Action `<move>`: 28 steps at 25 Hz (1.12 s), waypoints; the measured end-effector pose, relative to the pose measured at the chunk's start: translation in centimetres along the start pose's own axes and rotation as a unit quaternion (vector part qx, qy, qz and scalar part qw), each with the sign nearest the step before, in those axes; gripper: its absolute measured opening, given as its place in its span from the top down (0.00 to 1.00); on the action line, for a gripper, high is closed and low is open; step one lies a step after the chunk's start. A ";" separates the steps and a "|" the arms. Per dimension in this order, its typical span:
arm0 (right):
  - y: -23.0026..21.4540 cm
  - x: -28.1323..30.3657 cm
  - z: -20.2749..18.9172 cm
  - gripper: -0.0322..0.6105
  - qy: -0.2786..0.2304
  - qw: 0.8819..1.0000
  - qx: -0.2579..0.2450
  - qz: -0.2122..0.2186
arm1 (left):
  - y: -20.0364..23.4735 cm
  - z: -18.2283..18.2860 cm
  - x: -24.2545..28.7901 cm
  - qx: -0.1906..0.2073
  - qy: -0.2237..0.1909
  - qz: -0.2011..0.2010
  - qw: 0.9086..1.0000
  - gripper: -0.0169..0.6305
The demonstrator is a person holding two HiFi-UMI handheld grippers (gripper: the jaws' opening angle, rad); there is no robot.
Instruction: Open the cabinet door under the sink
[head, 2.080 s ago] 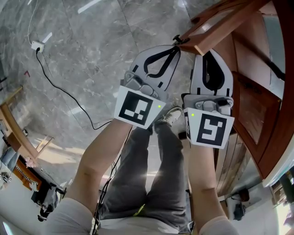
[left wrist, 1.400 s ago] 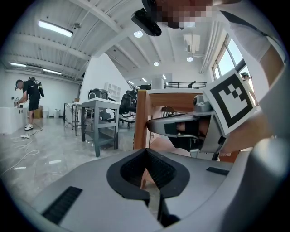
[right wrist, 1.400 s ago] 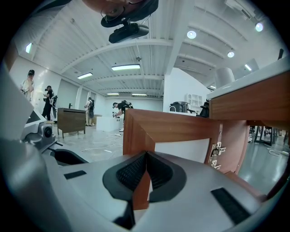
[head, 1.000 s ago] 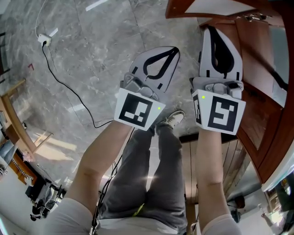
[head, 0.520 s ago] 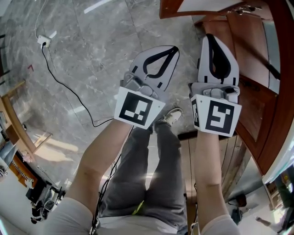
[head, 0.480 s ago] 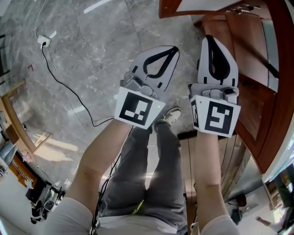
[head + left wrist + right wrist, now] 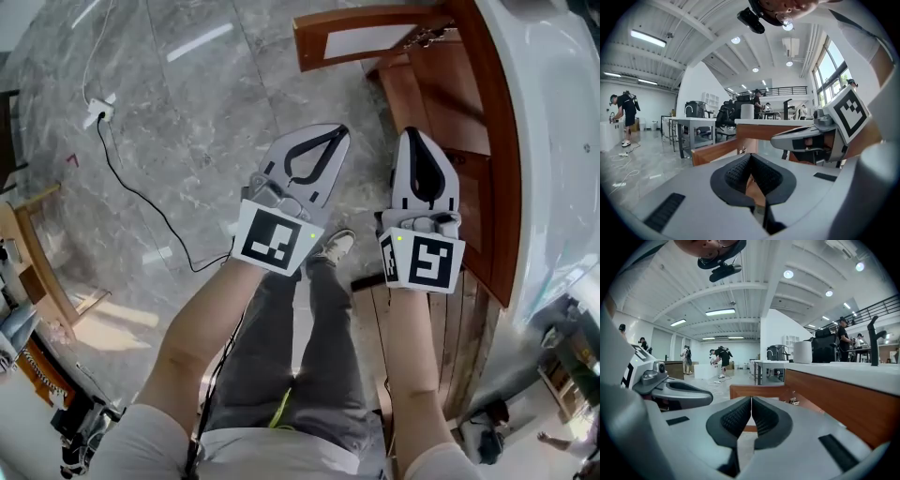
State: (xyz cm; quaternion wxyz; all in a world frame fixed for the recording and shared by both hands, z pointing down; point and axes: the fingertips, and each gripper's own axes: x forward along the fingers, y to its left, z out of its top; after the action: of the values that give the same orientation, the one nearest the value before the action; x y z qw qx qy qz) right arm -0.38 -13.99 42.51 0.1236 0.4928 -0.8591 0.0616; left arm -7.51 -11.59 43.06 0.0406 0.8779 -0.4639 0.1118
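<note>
The wooden cabinet door [image 7: 367, 36] under the white sink [image 7: 562, 131] stands swung open, out over the grey floor. In the head view my left gripper [image 7: 337, 131] is shut and empty, hanging over the floor short of the door. Beside it my right gripper [image 7: 412, 134] is shut and empty too, just left of the cabinet front [image 7: 441, 103]. The left gripper view has its jaws [image 7: 750, 158] pressed together, with the open door [image 7: 717, 152] behind them. The right gripper view has closed jaws [image 7: 751, 400] ahead of the door [image 7: 759, 391] and the cabinet front [image 7: 843, 394].
A white cable and plug [image 7: 101, 112] trail over the marble floor at the left. A wooden frame [image 7: 28, 253] stands at the far left. A faucet [image 7: 874, 338] rises on the counter. People stand at tables in the background [image 7: 719, 359]. My legs and a shoe [image 7: 333, 248] are below the grippers.
Both grippers have risen and drawn back from the cabinet. The open door and the cabinet now sit farther off, and more of the white sink top shows. Both stay shut.
</note>
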 end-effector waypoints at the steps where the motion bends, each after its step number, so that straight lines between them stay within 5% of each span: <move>1: -0.2 -1.0 0.8 0.90 0.001 1.000 0.005 -0.003 | -0.4 1.3 -0.3 0.003 -0.002 -0.002 1.000 0.95; 12: -1.9 -11.3 9.5 0.90 0.006 1.000 -0.020 -0.023 | -4.3 15.1 -3.9 0.018 -0.042 -0.020 0.999 0.95; 19: -3.7 -17.5 15.5 0.90 -0.022 0.998 0.006 -0.051 | -6.2 22.7 -7.4 0.046 -0.059 -0.033 0.997 0.95; 24: -4.0 -20.7 19.1 0.90 -0.045 0.997 0.027 -0.056 | -6.3 27.1 -9.6 -0.001 -0.075 -0.023 0.997 0.95; 28: -4.6 -23.0 20.7 0.90 -0.047 0.996 0.053 -0.055 | -6.5 30.1 -11.0 0.003 -0.083 -0.023 0.996 0.95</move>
State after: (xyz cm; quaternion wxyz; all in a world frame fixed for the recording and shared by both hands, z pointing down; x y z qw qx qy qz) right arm 11.60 -1.94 16.29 0.0598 0.5476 -0.8311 0.0763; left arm -3.35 -4.30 11.41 0.0018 0.8947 -0.4450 0.0394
